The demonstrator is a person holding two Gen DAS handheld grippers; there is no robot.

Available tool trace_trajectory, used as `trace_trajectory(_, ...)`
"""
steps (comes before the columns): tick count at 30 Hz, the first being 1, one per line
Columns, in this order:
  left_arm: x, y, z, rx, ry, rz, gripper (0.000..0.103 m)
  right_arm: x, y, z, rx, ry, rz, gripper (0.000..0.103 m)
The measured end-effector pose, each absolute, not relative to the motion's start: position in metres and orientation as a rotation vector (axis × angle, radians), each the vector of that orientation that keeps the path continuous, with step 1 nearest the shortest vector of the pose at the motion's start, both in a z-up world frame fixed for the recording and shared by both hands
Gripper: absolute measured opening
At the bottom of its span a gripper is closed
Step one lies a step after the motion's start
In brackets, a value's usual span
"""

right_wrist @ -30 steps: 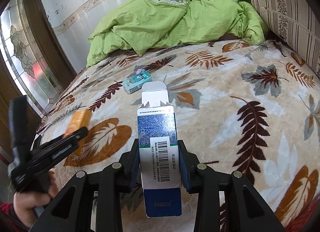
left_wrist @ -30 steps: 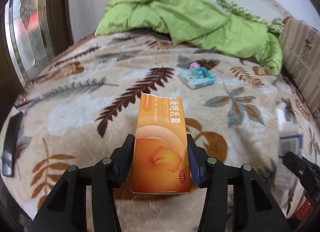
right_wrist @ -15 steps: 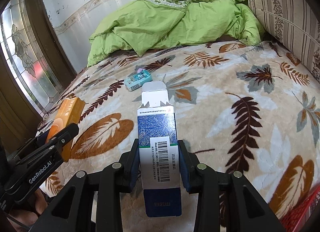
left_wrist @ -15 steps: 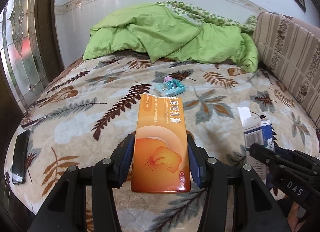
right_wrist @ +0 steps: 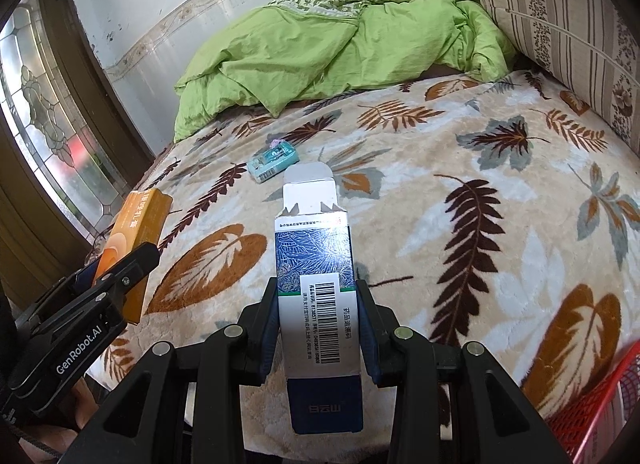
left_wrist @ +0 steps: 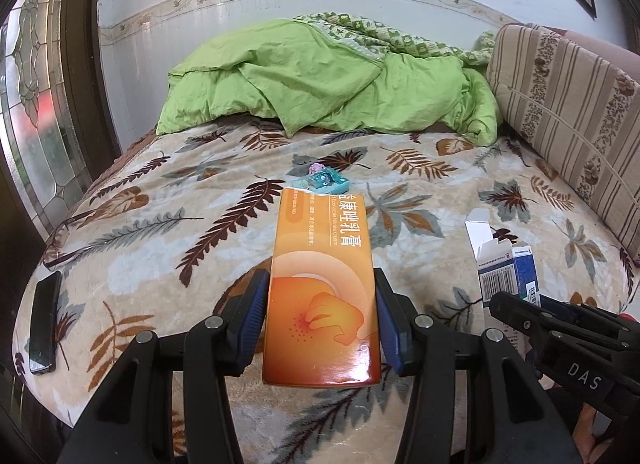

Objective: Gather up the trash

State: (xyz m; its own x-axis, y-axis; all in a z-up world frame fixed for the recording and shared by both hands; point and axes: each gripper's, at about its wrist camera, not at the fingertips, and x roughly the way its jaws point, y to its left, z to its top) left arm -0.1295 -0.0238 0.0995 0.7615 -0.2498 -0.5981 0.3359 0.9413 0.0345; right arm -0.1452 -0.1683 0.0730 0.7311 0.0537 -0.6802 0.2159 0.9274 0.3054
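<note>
Soft window daylight; sharp frames, fisheye-bent edges.

Left gripper (left_wrist: pixel 320 320): lower centre of frame, pads clamped on an orange box (left_wrist: pixel 322 288). Right gripper (right_wrist: pixel 318 328): lower centre, pads clamped on a blue-white box (right_wrist: pixel 318 304), pitched downward.
</note>
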Motion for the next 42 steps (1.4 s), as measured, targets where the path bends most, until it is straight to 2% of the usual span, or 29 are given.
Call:
trace_trajectory(29, -0.159, -0.052, 0.119, 0.164, 0.608, -0.432, 0.049, -0.187, -0.188, 0.107, 0.457, 0.676, -0.106, 0.037)
trace_trajectory(42, -0.200, -0.115, 0.143, 0.195, 0.613, -0.704, 0.049, -0.269, -0.247, 0.142, 0.552, 0.580, -0.246, 0.037)
